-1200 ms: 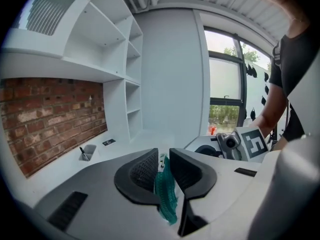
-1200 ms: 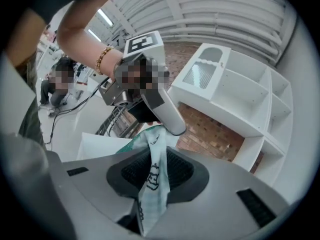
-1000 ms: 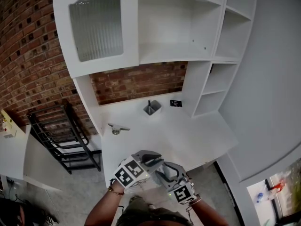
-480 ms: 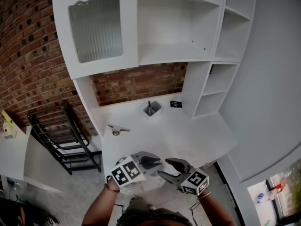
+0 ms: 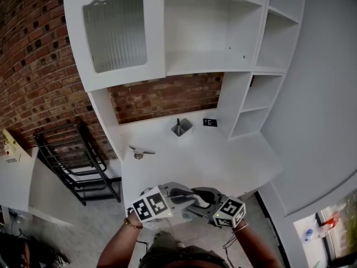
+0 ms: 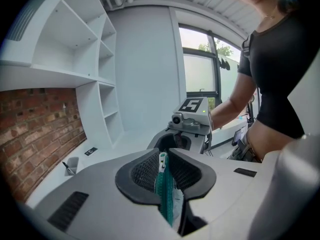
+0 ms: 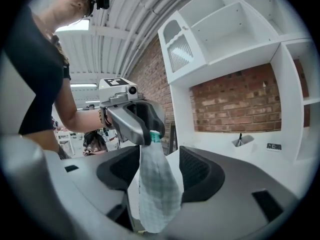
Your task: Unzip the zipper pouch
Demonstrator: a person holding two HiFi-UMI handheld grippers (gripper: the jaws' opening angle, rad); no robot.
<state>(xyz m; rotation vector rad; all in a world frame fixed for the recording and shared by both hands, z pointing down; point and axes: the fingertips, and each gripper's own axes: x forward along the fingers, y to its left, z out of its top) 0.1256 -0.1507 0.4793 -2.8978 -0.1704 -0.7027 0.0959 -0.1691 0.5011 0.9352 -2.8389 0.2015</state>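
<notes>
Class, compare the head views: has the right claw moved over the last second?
Yes. The right claw rolled; its marker cube swung up-right toward the desk edge. Its jaws have just been opening, the pouch between them.

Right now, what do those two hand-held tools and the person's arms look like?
Both the left tool and the right tool are smooth grey shells with black, ribbed inner pads. Each carries a white cube printed with black square markers; a small green light glows on the right one. The person wears a black short-sleeved top and a thin bracelet on the left wrist.
</notes>
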